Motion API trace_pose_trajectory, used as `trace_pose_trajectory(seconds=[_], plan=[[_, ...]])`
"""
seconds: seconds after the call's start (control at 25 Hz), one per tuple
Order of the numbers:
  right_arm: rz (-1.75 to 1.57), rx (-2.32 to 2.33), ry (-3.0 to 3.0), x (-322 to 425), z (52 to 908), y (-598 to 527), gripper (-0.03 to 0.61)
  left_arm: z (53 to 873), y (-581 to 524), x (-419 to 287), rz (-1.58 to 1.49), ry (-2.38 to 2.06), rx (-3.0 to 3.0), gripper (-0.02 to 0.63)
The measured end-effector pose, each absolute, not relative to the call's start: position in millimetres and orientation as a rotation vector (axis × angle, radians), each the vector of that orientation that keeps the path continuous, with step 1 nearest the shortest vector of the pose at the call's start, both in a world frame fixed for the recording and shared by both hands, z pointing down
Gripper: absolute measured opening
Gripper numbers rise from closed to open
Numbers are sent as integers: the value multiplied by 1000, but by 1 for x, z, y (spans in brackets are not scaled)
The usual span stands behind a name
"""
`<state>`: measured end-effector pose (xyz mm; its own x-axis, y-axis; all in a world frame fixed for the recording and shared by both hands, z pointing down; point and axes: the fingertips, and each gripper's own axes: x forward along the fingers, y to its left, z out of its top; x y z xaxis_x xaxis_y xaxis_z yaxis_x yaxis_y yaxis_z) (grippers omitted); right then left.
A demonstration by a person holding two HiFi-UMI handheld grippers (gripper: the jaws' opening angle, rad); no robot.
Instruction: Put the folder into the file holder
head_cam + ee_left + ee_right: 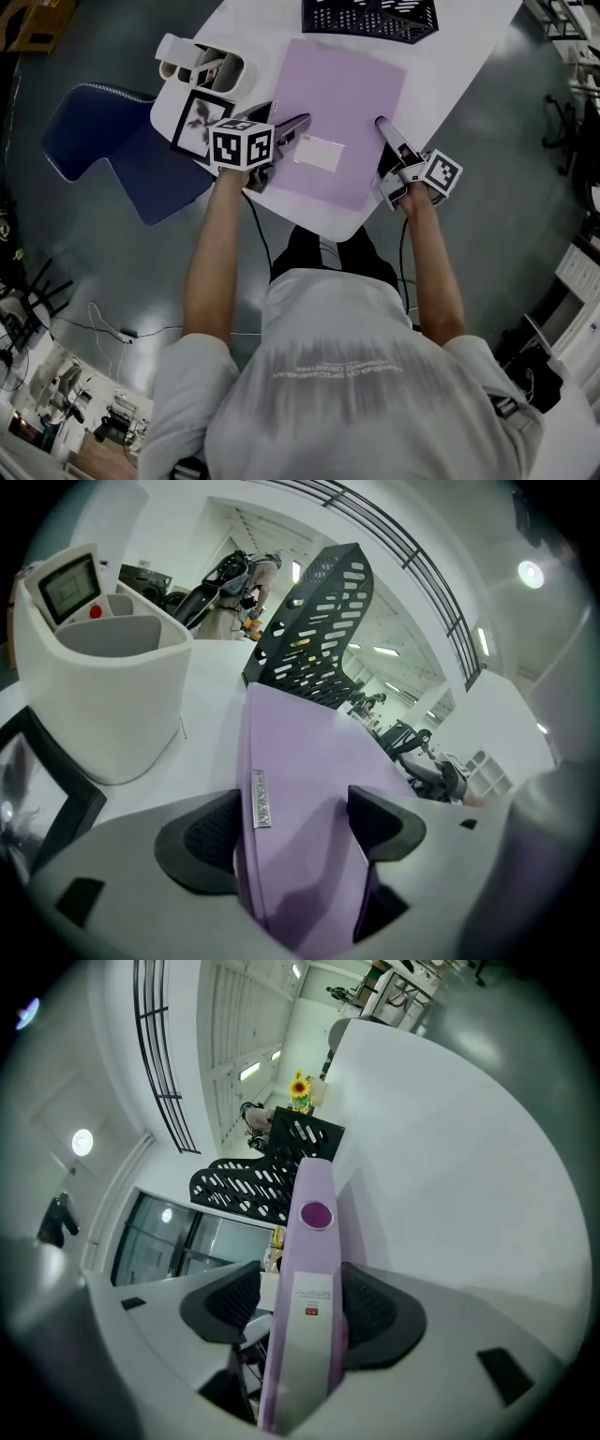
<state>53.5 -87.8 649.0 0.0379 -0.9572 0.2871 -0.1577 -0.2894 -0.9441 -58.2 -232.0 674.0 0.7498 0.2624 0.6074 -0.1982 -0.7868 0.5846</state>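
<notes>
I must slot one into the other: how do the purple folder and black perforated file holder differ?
The flat purple folder has an unbroken face; the black perforated file holder is full of slots. The folder lies flat at the near edge of the white table; the file holder stands at its far edge. Both share that table.

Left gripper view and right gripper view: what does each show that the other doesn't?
Only the left gripper view: a white plastic desk organiser holding a small grey-screened device, and a black picture frame. Only the right gripper view: a yellow sunflower in the far background. Both: the flat purple plastic folder between the jaws, the black perforated metal file holder, the white table.
</notes>
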Motion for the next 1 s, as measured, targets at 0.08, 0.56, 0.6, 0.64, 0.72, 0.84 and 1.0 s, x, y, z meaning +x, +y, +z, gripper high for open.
trace_pose_trajectory(seconds=[0.08,0.56,0.6,0.64,0.72,0.84,1.0], plan=[[-1325,-1521,1192,54,645,-92,272,673,-234,-59,910,53,2268,368],[-1416,-1510,1366,40,641,-111,281,670,-236,-59,892,33,2256,368],[-1436,-1494,1396,34,642,-113,284,671,-235,-60,898,41,2259,368],[-1464,-1478,1431,27,644,-114,284,671,-234,-60,908,53,2260,368],[-1524,-1447,1507,12,647,-114,284,672,-230,-60,925,86,2260,368],[-1575,-1402,1572,-2,650,-118,282,672,-228,-59,934,117,2260,368],[-1609,-1395,1552,-5,657,-121,255,673,-227,-60,939,123,2262,368]])
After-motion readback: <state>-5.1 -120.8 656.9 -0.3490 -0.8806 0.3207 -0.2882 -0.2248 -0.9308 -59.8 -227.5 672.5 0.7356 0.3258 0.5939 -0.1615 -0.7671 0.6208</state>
